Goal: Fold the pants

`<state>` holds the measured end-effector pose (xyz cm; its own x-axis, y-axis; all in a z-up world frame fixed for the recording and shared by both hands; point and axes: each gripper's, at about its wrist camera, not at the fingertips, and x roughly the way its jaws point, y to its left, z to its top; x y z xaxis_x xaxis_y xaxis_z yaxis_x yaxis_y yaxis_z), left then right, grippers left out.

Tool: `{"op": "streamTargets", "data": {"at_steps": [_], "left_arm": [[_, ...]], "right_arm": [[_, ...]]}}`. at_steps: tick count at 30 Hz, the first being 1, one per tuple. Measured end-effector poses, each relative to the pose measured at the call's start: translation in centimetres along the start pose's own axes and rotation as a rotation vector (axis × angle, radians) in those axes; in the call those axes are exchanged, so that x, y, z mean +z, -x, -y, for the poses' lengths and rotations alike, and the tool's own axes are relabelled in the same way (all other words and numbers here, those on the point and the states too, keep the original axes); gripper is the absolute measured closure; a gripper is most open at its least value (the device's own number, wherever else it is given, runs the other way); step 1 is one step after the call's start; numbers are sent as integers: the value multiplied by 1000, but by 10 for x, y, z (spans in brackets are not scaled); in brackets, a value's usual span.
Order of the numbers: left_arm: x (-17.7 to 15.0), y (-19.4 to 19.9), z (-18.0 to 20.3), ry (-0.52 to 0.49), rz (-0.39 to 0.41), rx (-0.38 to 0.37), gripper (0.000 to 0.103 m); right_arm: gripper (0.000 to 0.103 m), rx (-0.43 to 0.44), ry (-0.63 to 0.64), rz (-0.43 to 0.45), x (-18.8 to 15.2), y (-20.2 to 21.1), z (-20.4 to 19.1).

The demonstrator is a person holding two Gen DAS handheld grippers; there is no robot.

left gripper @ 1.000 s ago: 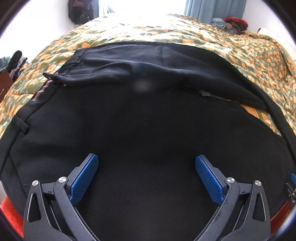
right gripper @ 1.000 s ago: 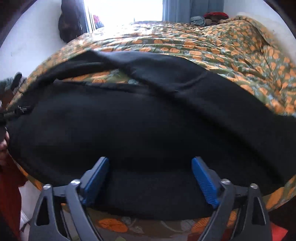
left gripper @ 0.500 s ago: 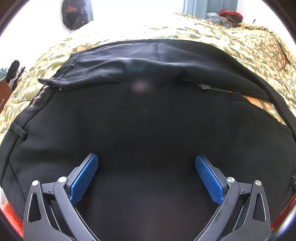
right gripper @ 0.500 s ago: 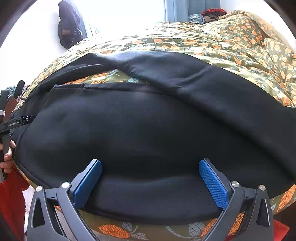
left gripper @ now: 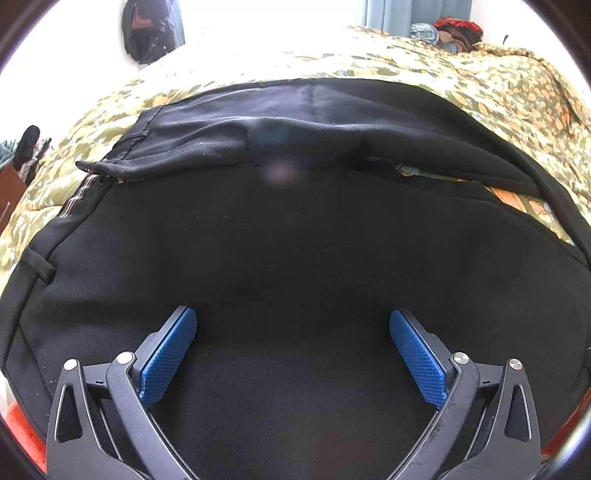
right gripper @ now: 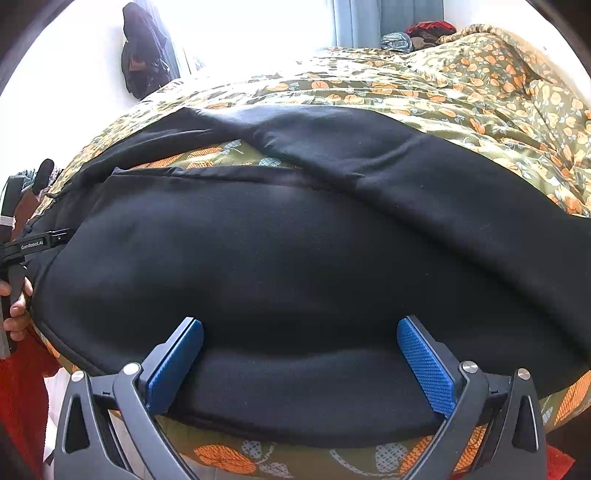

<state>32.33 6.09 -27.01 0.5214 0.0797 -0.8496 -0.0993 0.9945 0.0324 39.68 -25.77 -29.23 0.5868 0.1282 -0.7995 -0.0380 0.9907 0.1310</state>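
Black pants (left gripper: pixel 295 240) lie spread across a bed with a floral cover (left gripper: pixel 498 85). The waistband with an open zipper (left gripper: pixel 110 173) sits at the left in the left wrist view. My left gripper (left gripper: pixel 292 347) is open and empty, low over the seat of the pants. In the right wrist view the two legs (right gripper: pixel 295 258) lie apart with a strip of cover (right gripper: pixel 221 155) showing between them. My right gripper (right gripper: pixel 300 354) is open and empty over the near leg's front edge. The left gripper's body (right gripper: pixel 22 247) shows at the far left there.
A dark garment (right gripper: pixel 142 55) hangs on the wall at the back left. A pile of clothes (right gripper: pixel 417 35) lies at the head of the bed by a blue curtain (right gripper: pixel 388 18). The person's red sleeve (right gripper: pixel 22 391) is at the lower left.
Both grippers have risen and pulled back a little, so more of the pants shows. The right gripper's fingers have opened wider. The pants have not moved.
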Motion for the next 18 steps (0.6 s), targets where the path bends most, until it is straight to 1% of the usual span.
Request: {"op": "streamTargets", "data": {"at_steps": [5, 6, 7, 8, 9, 10, 11, 12, 13, 14, 15, 16, 17, 18], "left_arm": [[1, -1, 0, -1, -3, 2, 0], [2, -1, 0, -1, -6, 2, 0], [2, -1, 0, 0, -10, 1, 0], [3, -2, 0, 0, -14, -1, 0], [3, -2, -1, -1, -14, -2, 0], [3, -2, -1, -1, -13, -4, 0], [2, -2, -2, 0, -8, -4, 0], [1, -1, -2, -1, -2, -4, 0], [1, -1, -2, 0, 1, -3, 0], [1, -1, -2, 0, 3, -2, 0], [0, -1, -2, -1, 2, -3, 0], [1, -1, -2, -1, 1, -4, 0], [1, -1, -3, -1, -2, -6, 0], [1, -1, -3, -2, -4, -9, 0]], "right_arm": [[0, -6, 12, 17, 0, 5, -2], [0, 3, 2, 28, 2, 10, -1], [2, 30, -18, 52, 5, 19, 0], [3, 105, -53, 101, 6, 33, 4], [2, 204, -95, 159, 6, 48, 9], [2, 266, -123, 192, 5, 57, 12], [2, 361, -179, 216, 3, 64, 19], [2, 413, -221, 211, 1, 63, 24], [2, 480, -306, 185, -3, 57, 34], [3, 490, -367, 168, -4, 51, 43], [3, 472, -436, 154, -6, 46, 53], [4, 440, -509, 151, -7, 41, 68], [5, 415, -546, 163, -7, 40, 77], [4, 357, -614, 197, -7, 42, 95]]}}
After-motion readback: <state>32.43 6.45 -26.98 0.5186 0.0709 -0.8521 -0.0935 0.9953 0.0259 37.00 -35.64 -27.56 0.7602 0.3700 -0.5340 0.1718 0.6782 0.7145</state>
